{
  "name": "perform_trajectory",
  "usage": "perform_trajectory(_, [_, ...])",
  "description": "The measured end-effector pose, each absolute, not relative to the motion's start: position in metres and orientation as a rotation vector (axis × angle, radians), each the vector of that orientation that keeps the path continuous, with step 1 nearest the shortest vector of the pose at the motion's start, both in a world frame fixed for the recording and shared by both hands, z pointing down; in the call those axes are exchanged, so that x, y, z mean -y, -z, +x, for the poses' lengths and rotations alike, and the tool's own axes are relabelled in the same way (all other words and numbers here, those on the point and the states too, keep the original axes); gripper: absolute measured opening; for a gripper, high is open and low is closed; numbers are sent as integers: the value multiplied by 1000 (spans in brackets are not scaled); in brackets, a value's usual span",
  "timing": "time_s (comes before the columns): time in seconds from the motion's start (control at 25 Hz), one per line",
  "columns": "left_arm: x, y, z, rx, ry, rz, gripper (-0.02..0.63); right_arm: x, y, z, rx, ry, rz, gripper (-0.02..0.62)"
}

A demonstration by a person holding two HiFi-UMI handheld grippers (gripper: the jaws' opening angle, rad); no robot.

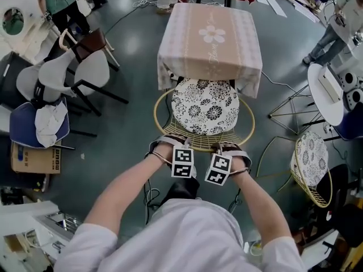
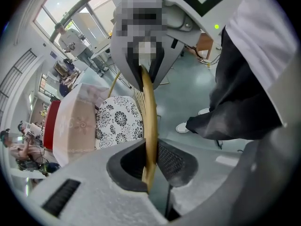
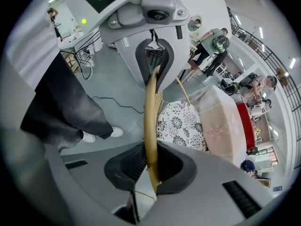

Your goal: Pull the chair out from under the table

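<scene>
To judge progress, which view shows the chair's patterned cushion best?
The head view: almost the whole cushion shows from above. Each gripper view shows it small and slanted, beside the yellow rim.

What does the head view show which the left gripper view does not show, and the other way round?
Only the head view: the right gripper, a second wire chair on the right, and a cardboard box on the left.
Only the left gripper view: the left gripper with its pads pressing on the chair rim from both sides, a white shoe on the floor, and large windows.
Both: the flowered cushion and the table with its pink cloth.
</scene>
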State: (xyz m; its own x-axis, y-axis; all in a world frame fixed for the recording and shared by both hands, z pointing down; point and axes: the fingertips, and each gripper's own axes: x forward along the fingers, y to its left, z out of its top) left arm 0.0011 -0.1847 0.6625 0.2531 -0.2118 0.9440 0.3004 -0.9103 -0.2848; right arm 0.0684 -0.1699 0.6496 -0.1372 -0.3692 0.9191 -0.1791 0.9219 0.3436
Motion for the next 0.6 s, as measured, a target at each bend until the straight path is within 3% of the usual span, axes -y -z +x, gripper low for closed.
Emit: perform_trajectory(0.6, [116,-665,-12,33,1744,-2091,48,100,-650,57,1730,223,398,35])
